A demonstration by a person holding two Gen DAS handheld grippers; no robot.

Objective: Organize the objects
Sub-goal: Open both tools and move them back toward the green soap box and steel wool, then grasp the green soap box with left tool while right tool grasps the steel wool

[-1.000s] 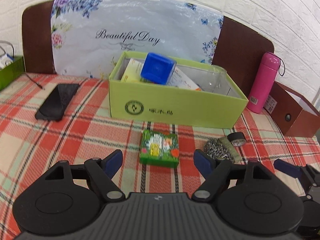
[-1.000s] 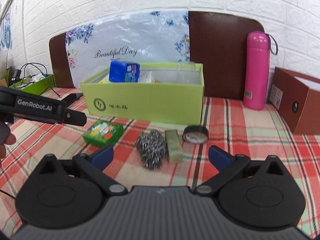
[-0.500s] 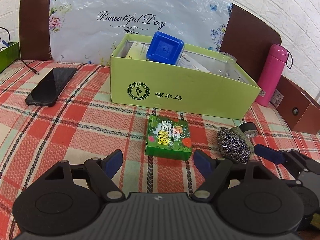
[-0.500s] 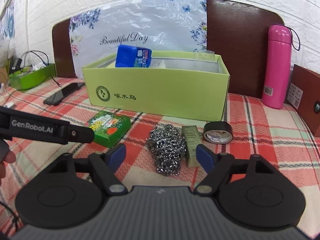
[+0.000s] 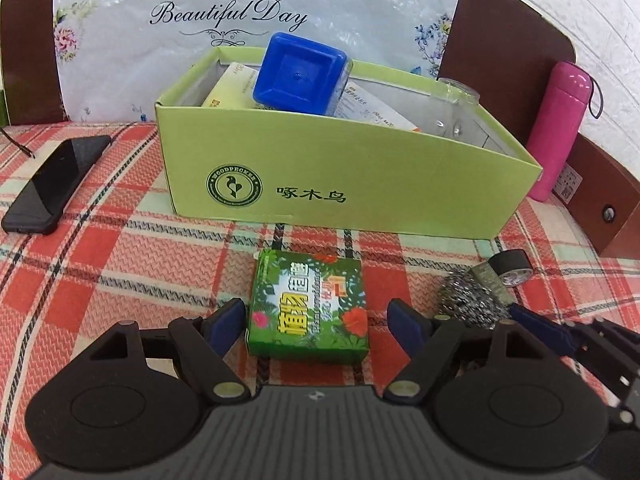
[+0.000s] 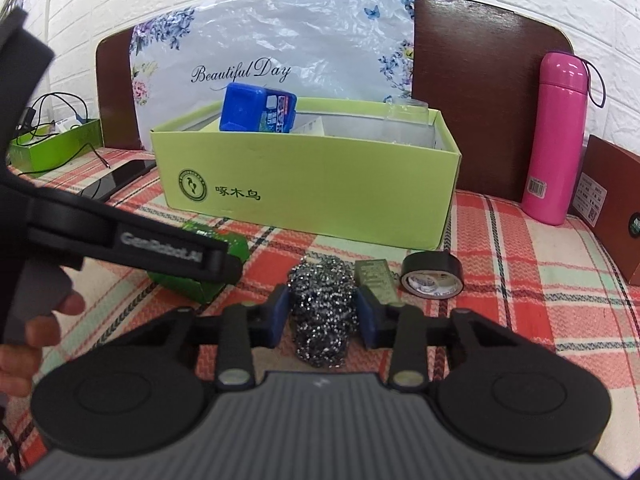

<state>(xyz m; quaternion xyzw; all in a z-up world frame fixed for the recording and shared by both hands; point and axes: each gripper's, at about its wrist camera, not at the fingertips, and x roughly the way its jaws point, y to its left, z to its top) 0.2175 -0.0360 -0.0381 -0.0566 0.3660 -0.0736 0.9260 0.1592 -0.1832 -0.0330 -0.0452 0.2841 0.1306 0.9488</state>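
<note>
White brick wall behind; plaid red-and-cream cloth [image 5: 120, 256] over the desk, brown headboard-like panel and a floral "Beautiful Day" plastic sheet [image 5: 248, 20] propped at the back.

Far left: small green tray with cables [image 6: 56, 148], seen only from the right wrist view. Next, black smartphone [image 5: 56, 184] lying flat on the cloth, well apart from the rest.

Centre: open lime-green cardboard box [image 5: 344, 184] with a woodpecker logo. Already inside: blue square plastic container [image 5: 300, 76] leaning on the rim, paper packets, a clear plastic item at the right end. Judged partly filled.

In front of the box: green printed cardboard packet [image 5: 308, 312] flat on the cloth. Left hand-held gripper [image 5: 316, 316] stands wide open with the packet between its blue fingers [image 5: 228, 320]; pads not touching it. A person's hand [image 6: 36, 320] shows at the edge, holding that tool.

Right of the packet: steel-wool scouring ball [image 6: 324, 312]. Right hand-held gripper [image 6: 324, 316] has just been closing, and its blue pads now press the ball's two sides; ball rests on the cloth, not lifted. Just beside it, a small olive rectangular packet [image 6: 376, 280], then a black roll of tape [image 6: 432, 276].

Far right: pink insulated bottle [image 6: 560, 136] upright, brown cardboard box [image 6: 612, 208] beside it.

Progress, as judged: roughly midway. Left to go in: scouring ball, green packet, olive packet, tape roll. Whether phone and bottle belong to the job cannot be told.
</note>
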